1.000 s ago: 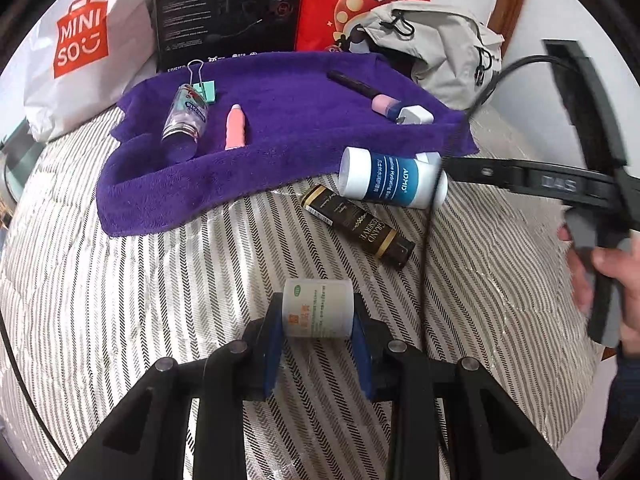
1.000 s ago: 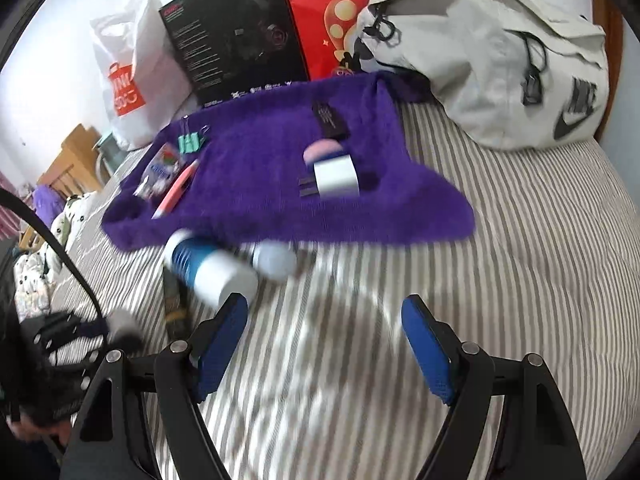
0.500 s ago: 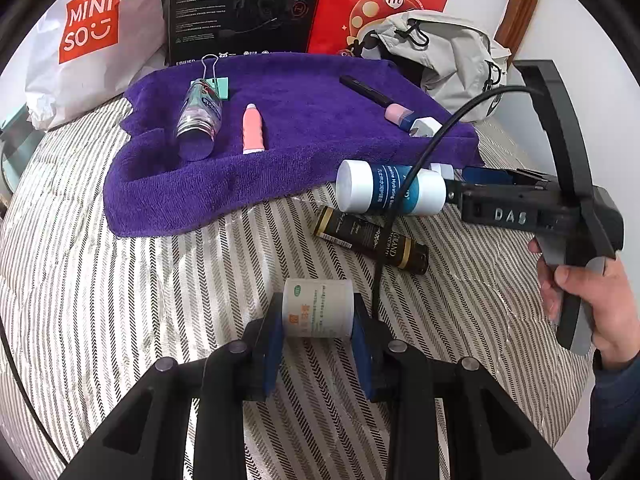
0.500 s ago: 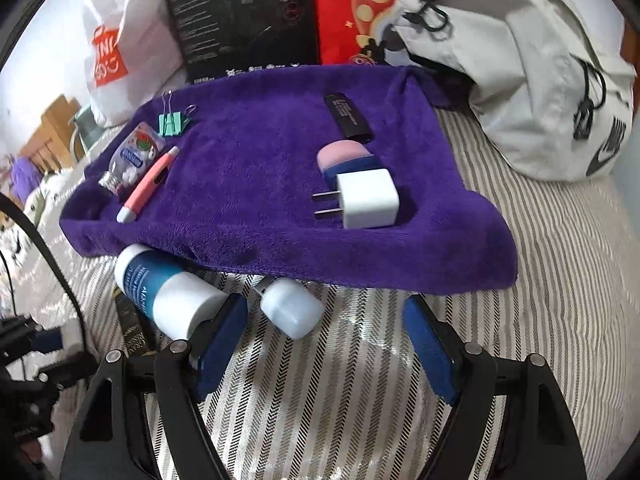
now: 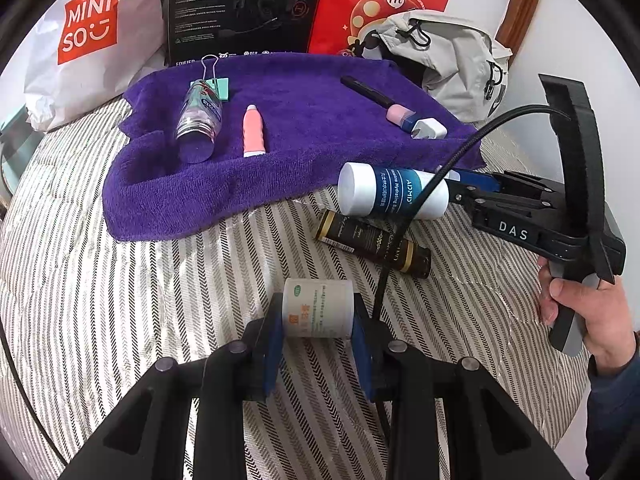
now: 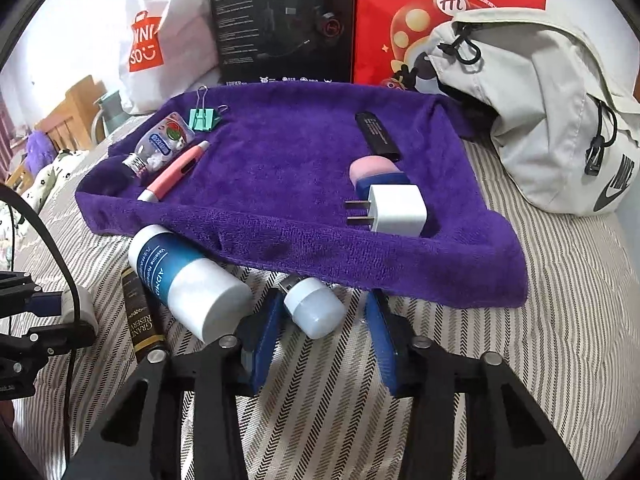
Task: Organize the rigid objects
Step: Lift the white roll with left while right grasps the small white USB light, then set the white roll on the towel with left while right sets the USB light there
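While the purple towel [image 6: 304,208] lies spread on the striped bed cover [image 5: 120,312], the left gripper [image 5: 318,330] is clenched on a small white jar with a green and orange label [image 5: 318,308], well apart from the near edge of the towel and over the bare stripes. The right gripper [image 6: 326,320] sits just in front of the towel's near edge; its jaws are closing, with a small white bulb-shaped bottle [image 6: 316,312] lying between them — the left blue pad is at the bottle's side, but a gap shows at the other pad, so it is not yet gripped. Just left of that bottle, also touching the towel's front edge, lies a blue and white lotion bottle [image 6: 184,280] on its side, and a dark tube with gold print [image 6: 142,320] lies beside it, farther from the towel. On the towel, at its left part, are a clear small bottle [image 6: 160,148], a pink pen-like thing [image 6: 176,172] and a mint binder clip [image 6: 204,118]. At the right part of the towel are a white plug adapter [image 6: 396,210], a pink and blue thing [image 6: 376,174] touching it, and a black stick [image 6: 376,132] behind. Behind the towel stand a white shopping bag [image 5: 92,40], a black box [image 6: 284,20] and a red bag [image 6: 420,12] — a grey backpack [image 6: 532,108] rests at the towel's right corner. In the left wrist view, a hand [image 5: 588,312] holds the right gripper's handle.
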Demonstrator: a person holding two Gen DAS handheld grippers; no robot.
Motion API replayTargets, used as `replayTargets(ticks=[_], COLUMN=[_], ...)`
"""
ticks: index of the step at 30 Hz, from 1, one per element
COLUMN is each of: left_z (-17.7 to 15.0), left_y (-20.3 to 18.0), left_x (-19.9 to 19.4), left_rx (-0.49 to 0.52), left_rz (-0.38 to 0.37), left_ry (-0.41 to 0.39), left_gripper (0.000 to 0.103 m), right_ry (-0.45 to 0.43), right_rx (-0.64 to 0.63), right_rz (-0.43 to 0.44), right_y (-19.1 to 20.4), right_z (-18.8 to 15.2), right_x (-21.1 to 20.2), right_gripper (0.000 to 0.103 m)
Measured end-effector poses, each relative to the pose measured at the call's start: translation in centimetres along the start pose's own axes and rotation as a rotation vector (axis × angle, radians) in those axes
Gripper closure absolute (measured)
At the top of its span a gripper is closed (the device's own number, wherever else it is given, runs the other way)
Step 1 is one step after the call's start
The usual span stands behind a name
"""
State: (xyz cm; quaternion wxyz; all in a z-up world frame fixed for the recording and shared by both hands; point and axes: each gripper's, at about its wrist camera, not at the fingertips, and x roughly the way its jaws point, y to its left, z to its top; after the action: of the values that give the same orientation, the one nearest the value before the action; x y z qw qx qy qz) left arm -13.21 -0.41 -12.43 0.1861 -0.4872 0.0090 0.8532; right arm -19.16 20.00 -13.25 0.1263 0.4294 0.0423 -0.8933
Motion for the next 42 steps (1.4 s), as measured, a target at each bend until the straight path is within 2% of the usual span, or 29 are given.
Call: replayTargets(ticks=[2,10,27,42], left_z=[0.0,0.1,1.7,6.3], left_y=[0.0,0.5,2.4,4.4], left_x=[0.0,-0.1,-1.9,-2.3], left_rx=[-0.003,-0.019,-0.058,-0.086], left_rz=[0.0,0.001,0.023,0.071], left_ry=[0.0,-0.004,-0.047,-0.084], left_gripper=[0.074,0.074,0.074,0.074], right_ry=[-0.002,0.003,0.006,-0.018], right_rx=[-0.003,0.043,0.062,0.026], right_rz=[0.014,0.136,0.174,0.223], right_y=[0.0,-1.1,-2.1,-1.8], right_z=[0.0,-0.4,-1.2,2.1], right_x=[0.0,-0.6,-3.4,-4.3], right_gripper=[0.073,0.073,0.073,0.073])
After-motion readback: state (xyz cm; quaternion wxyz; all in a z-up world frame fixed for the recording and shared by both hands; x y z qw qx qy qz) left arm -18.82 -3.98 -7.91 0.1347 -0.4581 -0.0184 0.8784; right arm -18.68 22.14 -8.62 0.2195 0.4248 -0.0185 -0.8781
